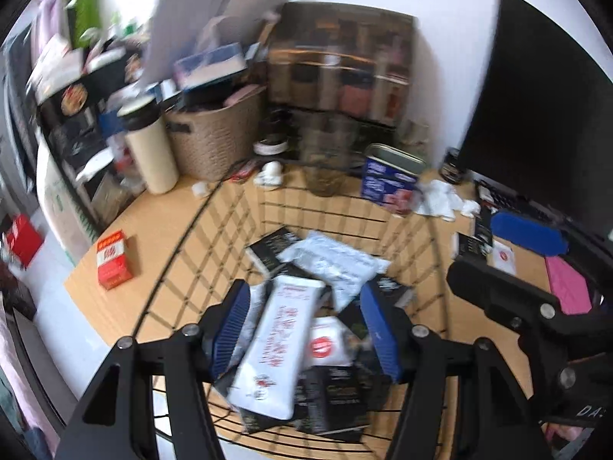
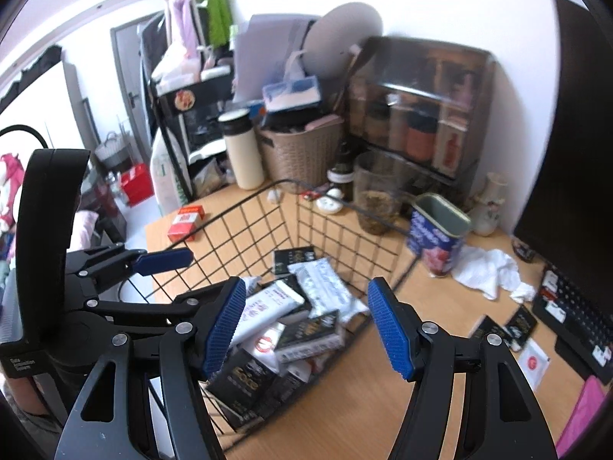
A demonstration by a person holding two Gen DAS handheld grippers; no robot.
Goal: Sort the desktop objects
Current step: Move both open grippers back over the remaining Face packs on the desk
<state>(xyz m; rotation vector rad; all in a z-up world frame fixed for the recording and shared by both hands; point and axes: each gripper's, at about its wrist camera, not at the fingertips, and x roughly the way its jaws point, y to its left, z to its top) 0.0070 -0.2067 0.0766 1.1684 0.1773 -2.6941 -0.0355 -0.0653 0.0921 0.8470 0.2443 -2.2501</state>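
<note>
Lying lengthwise toward camera: white packet [image 1: 274, 349]

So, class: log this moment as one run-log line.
step: sorting into wire basket | left gripper: open, empty, over basket | right gripper: open, empty | white packet: in basket | red box: on desk

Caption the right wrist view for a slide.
Right gripper open above a wire basket of packets, left gripper alongside.

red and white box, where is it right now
The red and white box lies on the wooden desk, left of the wire basket in both wrist views, near the desk's left edge and outside the basket.
</note>
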